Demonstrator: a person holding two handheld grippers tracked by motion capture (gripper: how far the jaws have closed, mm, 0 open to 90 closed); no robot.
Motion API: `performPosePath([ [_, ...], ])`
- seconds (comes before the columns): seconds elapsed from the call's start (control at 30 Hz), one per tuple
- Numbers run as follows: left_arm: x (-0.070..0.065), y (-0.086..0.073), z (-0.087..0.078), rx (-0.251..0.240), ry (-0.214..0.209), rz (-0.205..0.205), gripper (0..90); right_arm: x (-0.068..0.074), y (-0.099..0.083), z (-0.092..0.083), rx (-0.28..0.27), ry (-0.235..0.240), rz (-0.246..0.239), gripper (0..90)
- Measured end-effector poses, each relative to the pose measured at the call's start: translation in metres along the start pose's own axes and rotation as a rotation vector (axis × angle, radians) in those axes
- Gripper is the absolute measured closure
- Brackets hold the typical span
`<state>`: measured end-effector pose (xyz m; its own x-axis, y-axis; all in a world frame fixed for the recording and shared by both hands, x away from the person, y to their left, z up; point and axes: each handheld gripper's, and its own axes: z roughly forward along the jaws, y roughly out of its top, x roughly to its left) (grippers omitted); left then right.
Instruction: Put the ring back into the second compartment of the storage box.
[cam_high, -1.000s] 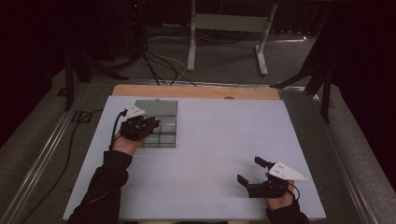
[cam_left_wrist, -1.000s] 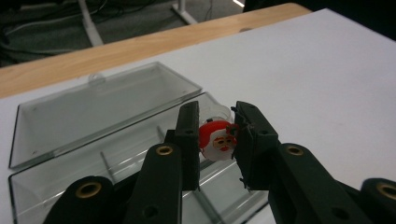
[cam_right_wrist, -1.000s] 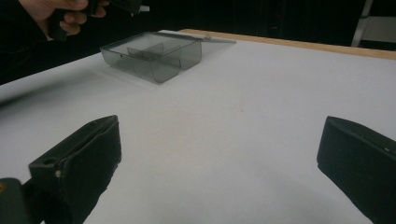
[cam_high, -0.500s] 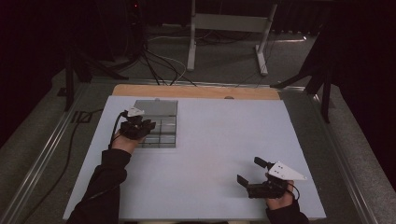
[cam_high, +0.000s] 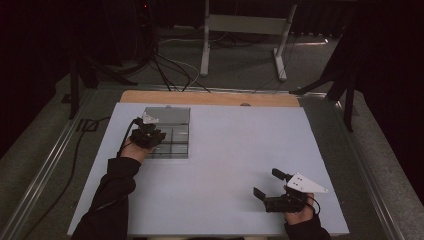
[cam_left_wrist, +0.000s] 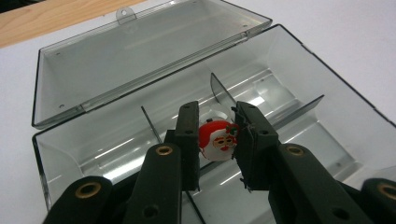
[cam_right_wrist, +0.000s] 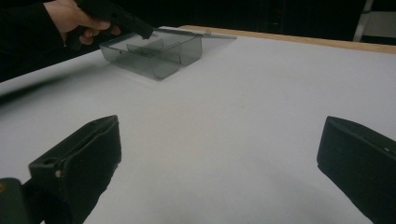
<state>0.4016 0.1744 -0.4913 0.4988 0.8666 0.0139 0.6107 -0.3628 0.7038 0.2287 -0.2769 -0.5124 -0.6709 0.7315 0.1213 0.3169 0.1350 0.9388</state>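
Right gripper (cam_high: 271, 187) sits nearest me at 5 o'clock on the table (cam_high: 240, 150), jaws wide apart, nothing between them. Left gripper (cam_left_wrist: 215, 140), at 10 o'clock, is clamped on the Santa figure (cam_left_wrist: 218, 141), held directly between its pads above a compartment of the open clear box (cam_left_wrist: 299, 65). I judge release comes straight down; lid (cam_left_wrist: 140, 51) lies beyond.

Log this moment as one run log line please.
left gripper: shut on Santa figure | over open clear box | right gripper: open
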Motion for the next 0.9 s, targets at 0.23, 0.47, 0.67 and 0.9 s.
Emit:
performPosePath([
  [0.23, 0.001, 0.005, 0.005, -0.007, -0.002, 0.006, 72.5, 0.0, 0.0, 0.0, 0.002, -0.002, -0.001, 0.0],
  [0.47, 0.008, 0.006, 0.004, -0.078, 0.01, -0.031, 56.4, -0.001, -0.001, 0.0, 0.003, -0.003, 0.004, 0.0],
  [0.67, 0.011, 0.009, -0.007, -0.105, 0.015, -0.088, 36.0, -0.001, 0.0, 0.0, 0.001, -0.002, 0.003, 0.0],
  [0.9, 0.005, 0.014, -0.019, -0.093, -0.005, -0.118, 13.2, 0.0, 0.001, -0.001, -0.003, -0.003, -0.001, 0.0],
])
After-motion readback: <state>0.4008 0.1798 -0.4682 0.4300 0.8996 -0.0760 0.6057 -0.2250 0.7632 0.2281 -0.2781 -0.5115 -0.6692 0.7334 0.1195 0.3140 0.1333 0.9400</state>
